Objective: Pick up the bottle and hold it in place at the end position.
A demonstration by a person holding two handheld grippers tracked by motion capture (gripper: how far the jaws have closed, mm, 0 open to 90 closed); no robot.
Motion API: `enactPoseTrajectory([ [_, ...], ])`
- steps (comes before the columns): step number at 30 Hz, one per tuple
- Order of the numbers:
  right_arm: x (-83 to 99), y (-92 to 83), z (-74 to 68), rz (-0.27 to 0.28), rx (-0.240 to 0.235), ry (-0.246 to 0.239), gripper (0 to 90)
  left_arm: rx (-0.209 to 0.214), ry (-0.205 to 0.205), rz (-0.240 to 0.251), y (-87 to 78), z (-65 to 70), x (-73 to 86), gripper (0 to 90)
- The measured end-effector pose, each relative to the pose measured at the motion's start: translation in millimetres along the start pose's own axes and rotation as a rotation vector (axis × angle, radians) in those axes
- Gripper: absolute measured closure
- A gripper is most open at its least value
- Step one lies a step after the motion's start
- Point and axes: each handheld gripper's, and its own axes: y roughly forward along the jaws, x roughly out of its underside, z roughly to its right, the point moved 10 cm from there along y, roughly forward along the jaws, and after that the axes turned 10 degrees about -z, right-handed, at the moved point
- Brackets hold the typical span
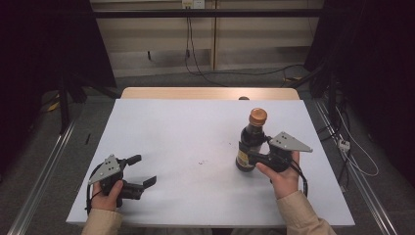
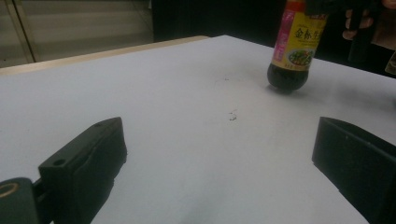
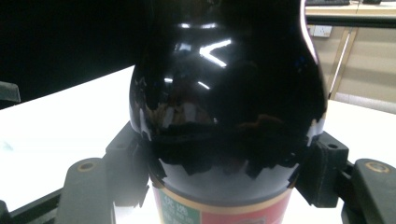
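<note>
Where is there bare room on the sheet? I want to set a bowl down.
The widest free patch lies between the left gripper and the bottle, running to the sheet's far edge. It is crowded at the right, where the right gripper clamps the bottle.

This looks like a lab or recording studio set up for filming. A table (image 1: 161,147) under a plain white sheet stands on grey carpet, flanked by metal floor rails (image 1: 41,171) and black curtains (image 1: 29,58). Loose cables (image 1: 235,73) run across the floor to wall sockets (image 1: 192,4) on a beige panelled wall.
</note>
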Motion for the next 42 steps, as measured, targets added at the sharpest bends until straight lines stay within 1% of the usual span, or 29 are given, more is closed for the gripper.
enactPoseTrajectory([
  [2,-4.7,3.2,-1.0,0.005,-0.007,-0.004,30.2,0.004,-0.007,0.008,-0.1,0.6,-0.6,2.8],
  [3,-6.5,4.8,-1.3,0.007,-0.012,-0.001,30.2,0.004,-0.004,0.006,-0.3,0.5,-0.3,2.8],
  [7,-9.7,11.1,-1.1,0.001,-0.020,0.003,30.1,0.008,-0.008,0.012,-0.5,1.3,-1.0,2.8],
  [8,-11.0,14.0,0.1,0.003,-0.019,-0.006,30.0,0.009,-0.008,0.013,-0.5,1.4,-1.1,2.8],
  [11,-12.1,16.4,0.2,0.000,-0.024,-0.002,30.0,0.011,-0.009,0.015,0.0,2.1,-1.6,2.8],
  [12,-13.1,17.8,0.1,0.001,-0.027,-0.009,30.0,0.010,-0.004,0.013,0.2,2.0,-1.6,2.8],
  [14,-15.7,22.2,-0.6,-0.003,-0.037,-0.026,30.0,0.014,-0.006,0.014,0.6,3.0,-1.7,2.8],
  [15,-15.7,22.2,-0.6,-0.003,-0.037,-0.026,30.0,0.014,-0.006,0.014,0.7,3.2,-1.9,2.8],
  [16,-17.4,25.7,-1.4,-0.004,-0.047,-0.027,30.0,0.014,-0.006,0.014,0.8,3.3,-2.0,2.8],
  [21,-20.8,33.1,-2.4,-0.005,-0.053,-0.039,29.9,0.017,-0.011,0.020,0.3,3.2,-2.1,2.8],
  [23,-21.6,39.5,-4.0,-0.017,-0.057,-0.045,29.8,0.017,-0.012,0.020,0.2,2.7,-1.8,2.8],
  [27,-22.9,45.6,-4.6,-0.019,-0.068,-0.040,29.8,0.020,-0.013,0.020,0.4,2.5,-2.0,2.8],
  [28,-24.1,49.5,-4.9,-0.017,-0.072,-0.043,29.8,0.022,-0.011,0.019,0.4,2.7,-2.0,2.8],
  [32,-26.6,54.7,-5.6,-0.016,-0.075,-0.051,29.7,0.026,-0.009,0.014,1.2,3.3,-1.5,2.8],
  [34,-29.0,57.5,-6.1,-0.010,-0.083,-0.045,29.7,0.028,-0.009,0.014,1.3,3.5,-1.5,2.8],
  [39,-34.7,64.0,-8.8,-0.010,-0.089,-0.060,29.6,0.029,-0.010,0.019,0.6,3.4,-2.0,2.8],
  [42,-36.8,68.2,-10.2,-0.005,-0.100,-0.055,29.6,0.029,-0.009,0.018,0.4,3.6,-2.0,2.8],
])
